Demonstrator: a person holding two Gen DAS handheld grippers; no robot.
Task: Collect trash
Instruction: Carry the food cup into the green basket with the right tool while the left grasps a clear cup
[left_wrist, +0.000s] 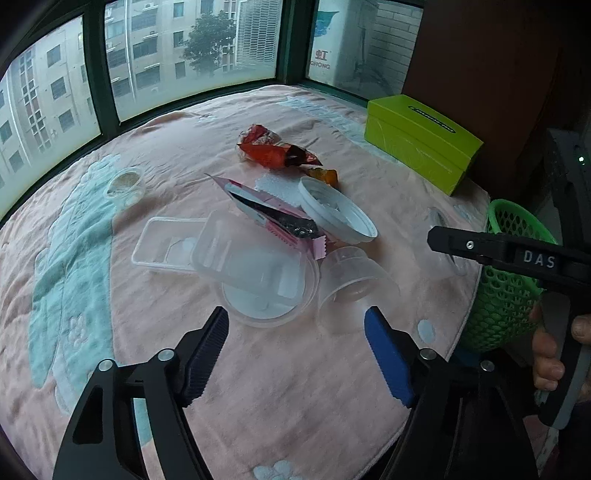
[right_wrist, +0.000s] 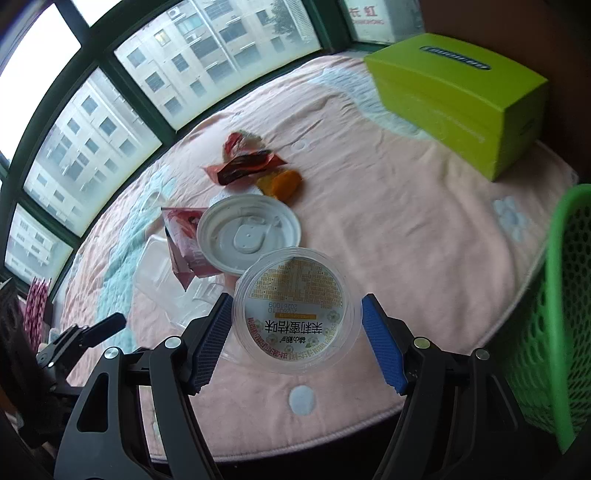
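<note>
Jaws of right gripper (right_wrist: 295, 332) straddle clear label-bottomed cup (right_wrist: 295, 310).

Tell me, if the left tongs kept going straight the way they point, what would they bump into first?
Most likely the clear round tub lying just ahead of the left tongs, with a clear tray resting in it. A tipped clear cup lies close beside; depth is hard to judge.

We look out from just behind the left hand-held gripper (left_wrist: 295, 350), tilted down over the tabletop (left_wrist: 258, 406), facing the window (left_wrist: 192, 55). The trash pile sits close ahead of its fingers. Our other camera rides the right hand-held gripper (right_wrist: 295, 332), tilted down too and nearer. Both views share the green box (left_wrist: 421, 147), the white lid (left_wrist: 336, 210) and the green basket (right_wrist: 561, 314).
</note>
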